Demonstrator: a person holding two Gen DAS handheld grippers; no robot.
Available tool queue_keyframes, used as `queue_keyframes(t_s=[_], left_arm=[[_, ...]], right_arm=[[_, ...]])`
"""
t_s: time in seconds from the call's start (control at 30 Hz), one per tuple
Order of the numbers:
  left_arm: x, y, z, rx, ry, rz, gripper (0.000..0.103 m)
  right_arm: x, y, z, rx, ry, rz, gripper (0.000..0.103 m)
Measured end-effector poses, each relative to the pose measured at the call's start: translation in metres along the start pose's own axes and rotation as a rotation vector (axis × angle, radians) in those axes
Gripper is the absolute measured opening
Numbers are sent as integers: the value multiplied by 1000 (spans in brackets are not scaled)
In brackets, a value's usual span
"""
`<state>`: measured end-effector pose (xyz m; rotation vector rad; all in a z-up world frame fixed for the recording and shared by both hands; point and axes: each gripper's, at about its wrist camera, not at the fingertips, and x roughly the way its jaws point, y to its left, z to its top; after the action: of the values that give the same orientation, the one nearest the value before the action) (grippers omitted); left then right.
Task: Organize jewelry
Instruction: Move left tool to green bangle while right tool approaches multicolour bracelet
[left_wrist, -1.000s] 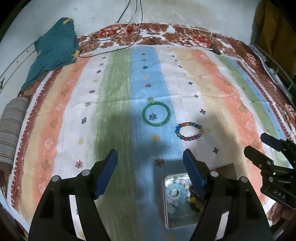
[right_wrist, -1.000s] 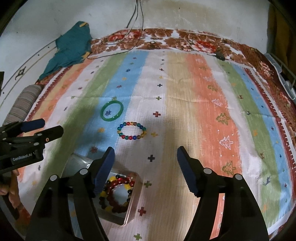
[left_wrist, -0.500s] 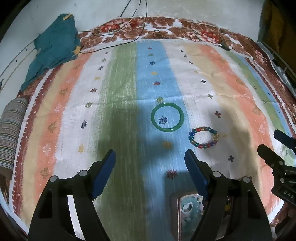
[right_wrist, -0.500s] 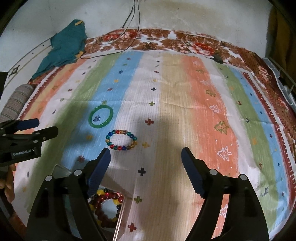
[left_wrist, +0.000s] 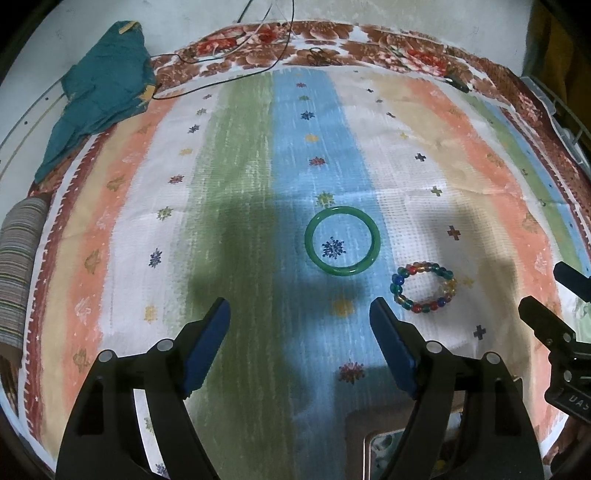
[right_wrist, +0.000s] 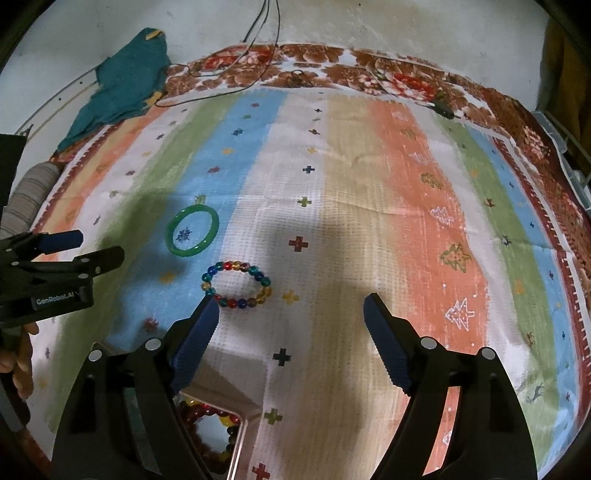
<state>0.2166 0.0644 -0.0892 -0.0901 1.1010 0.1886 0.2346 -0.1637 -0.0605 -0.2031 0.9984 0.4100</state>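
Two bracelets lie flat on the striped cloth (left_wrist: 236, 192) in front of me. One is a green bangle (left_wrist: 342, 240) on the blue stripe; the other is a bead bracelet (left_wrist: 423, 288) of many colours, on the white stripe just beside the bangle, near it but not touching.

I hold my left gripper (left_wrist: 300, 317) wide open with nothing between its fingers. It hangs over the cloth, with the bangle ahead of it and a little to the right. My right gripper (right_wrist: 291, 314) is also wide open and holds nothing. Its left fingertip (right_wrist: 207, 314) appears right next to the bead bracelet in the right wrist view; I cannot tell if they touch.

Below the grippers, at the near edge of the cloth, stands a box (right_wrist: 236, 443). Inside I see dark red and yellow beads (right_wrist: 195, 410), partly hidden by my gripper.

Far on the left lies a teal cloth (left_wrist: 99, 88), and thin cables (left_wrist: 221, 79) run across the flowered border at the far side.
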Motion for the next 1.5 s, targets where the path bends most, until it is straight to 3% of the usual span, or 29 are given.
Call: queue_keyframes(t_s=[1.5], left_arm=[[84,-1,41,-2,98,-5,77]], right_arm=[[92,10,12,-49,190,22,81]])
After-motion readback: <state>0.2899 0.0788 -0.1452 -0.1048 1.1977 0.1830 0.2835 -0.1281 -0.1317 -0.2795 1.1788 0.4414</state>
